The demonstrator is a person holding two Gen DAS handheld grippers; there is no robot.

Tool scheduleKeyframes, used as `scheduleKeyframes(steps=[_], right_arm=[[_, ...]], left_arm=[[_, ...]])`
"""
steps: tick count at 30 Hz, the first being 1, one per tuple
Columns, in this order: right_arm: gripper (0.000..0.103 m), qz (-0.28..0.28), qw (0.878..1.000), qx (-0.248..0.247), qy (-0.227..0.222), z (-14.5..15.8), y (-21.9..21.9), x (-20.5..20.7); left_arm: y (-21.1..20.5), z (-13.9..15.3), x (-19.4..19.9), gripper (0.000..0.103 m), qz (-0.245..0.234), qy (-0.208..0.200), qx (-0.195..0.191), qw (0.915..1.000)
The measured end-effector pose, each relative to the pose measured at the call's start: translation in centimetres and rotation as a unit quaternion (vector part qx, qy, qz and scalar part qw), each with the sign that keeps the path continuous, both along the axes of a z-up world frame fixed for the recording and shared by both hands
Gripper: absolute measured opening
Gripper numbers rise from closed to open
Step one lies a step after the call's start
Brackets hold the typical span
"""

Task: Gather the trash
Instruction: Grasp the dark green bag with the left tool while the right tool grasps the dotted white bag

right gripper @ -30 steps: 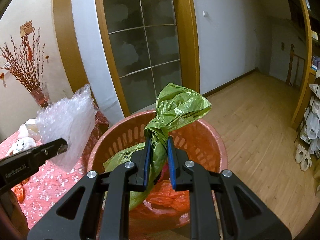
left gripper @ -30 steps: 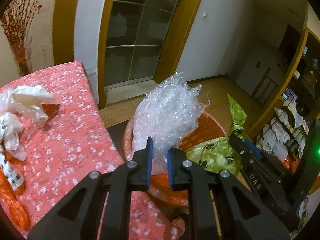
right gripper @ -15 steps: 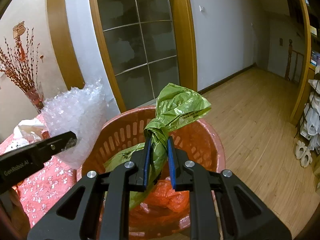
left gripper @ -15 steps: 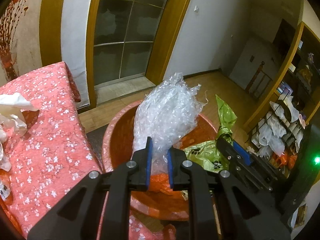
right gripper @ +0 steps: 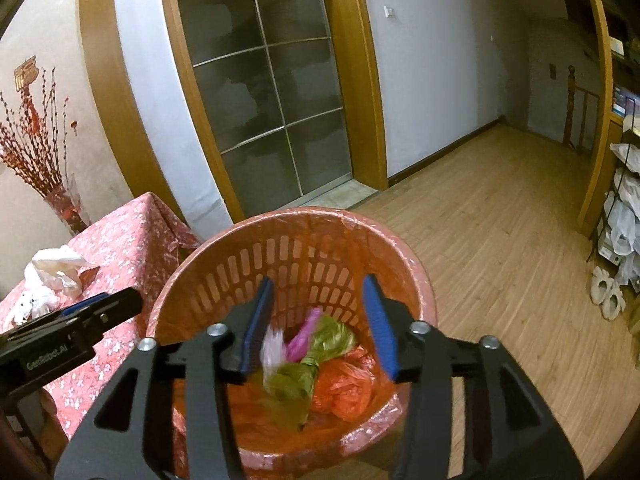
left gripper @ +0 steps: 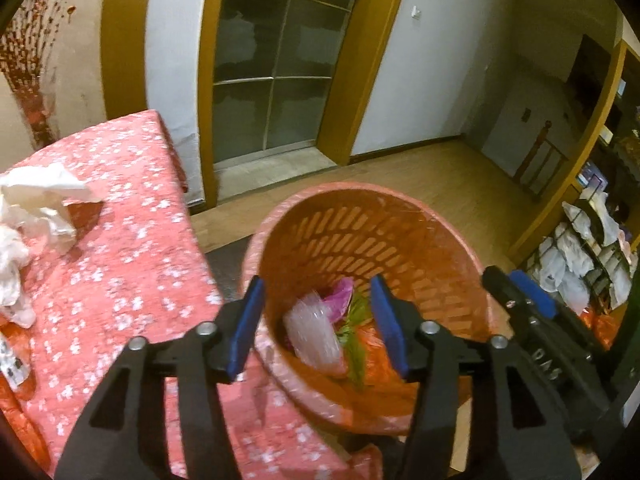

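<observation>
Both our grippers, left [left gripper: 316, 322] and right [right gripper: 318, 322], hang wide apart and empty over the bin [right gripper: 360, 236]. Wrap [left gripper: 314, 334] and green bag [right gripper: 310, 364] sit inside; tissues [left gripper: 38, 204] on the table [left gripper: 132, 264] are left.

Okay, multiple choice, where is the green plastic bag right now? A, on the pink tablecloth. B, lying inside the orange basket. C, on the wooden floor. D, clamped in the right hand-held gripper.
B: the green plastic bag lies in the orange basket among other trash, while the right hand-held gripper and the left hand-held gripper both hang open and empty above it.
</observation>
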State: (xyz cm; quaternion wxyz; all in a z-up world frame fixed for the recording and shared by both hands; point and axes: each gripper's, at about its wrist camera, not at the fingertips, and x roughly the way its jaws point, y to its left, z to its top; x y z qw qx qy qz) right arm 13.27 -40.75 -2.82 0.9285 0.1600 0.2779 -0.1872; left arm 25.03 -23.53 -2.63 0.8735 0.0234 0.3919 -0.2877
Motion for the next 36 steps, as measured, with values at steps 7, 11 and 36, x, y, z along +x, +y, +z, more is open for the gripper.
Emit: scheduleKeyframes(steps=[7, 11, 36], right_arm=[[0.067, 0.005, 1.000, 0.001, -0.007, 0.2, 0.9, -0.3], [0.069, 0.017, 1.000, -0.005, -0.004, 0.2, 2.1, -0.2], [0.086, 0.134, 0.990, -0.052, 0.008, 0.3, 13.0, 1.5]], left_arm=[[3.6, 0.0, -0.9, 0.081, 0.033, -0.018, 0.016, 0.9992], [6.2, 0.1, -1.3, 0.082, 0.057, -0.025, 0.028, 0.9976], [33.0, -0.9, 0.5, 0.075, 0.323, -0.014, 0.061, 0.9445]])
